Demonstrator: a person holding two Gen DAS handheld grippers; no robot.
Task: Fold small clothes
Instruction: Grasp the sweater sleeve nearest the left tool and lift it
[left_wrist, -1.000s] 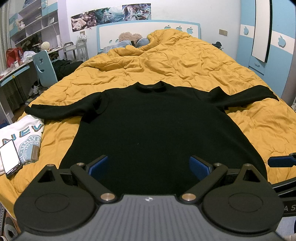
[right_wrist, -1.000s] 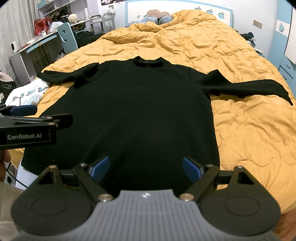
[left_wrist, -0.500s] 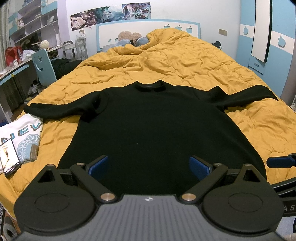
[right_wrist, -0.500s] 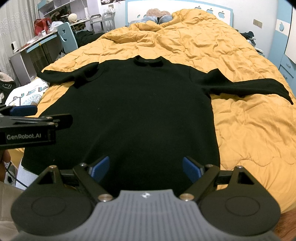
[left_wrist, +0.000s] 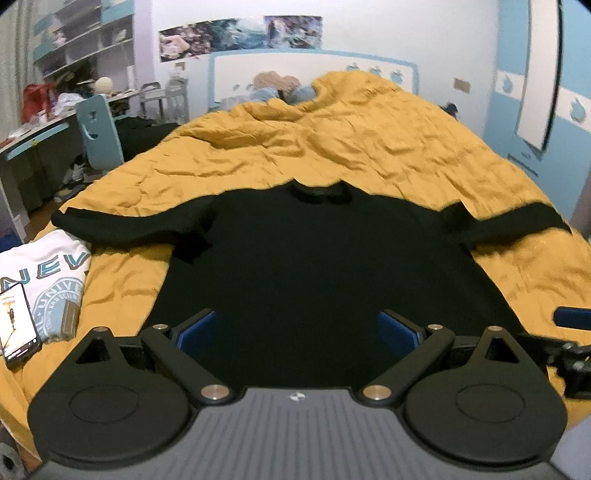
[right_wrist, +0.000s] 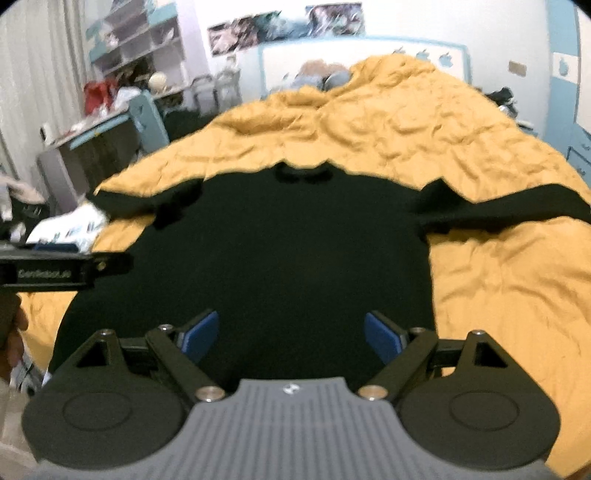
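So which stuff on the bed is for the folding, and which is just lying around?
For the folding:
black sweater
left gripper
right gripper

Just lying around:
white shirt
phone
yellow quilt

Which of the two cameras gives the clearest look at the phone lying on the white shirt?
The left wrist view: the phone lies lit-screen-up on the white shirt at the bed's left edge. In the right wrist view only a blurred part of that shirt shows; no phone can be made out.
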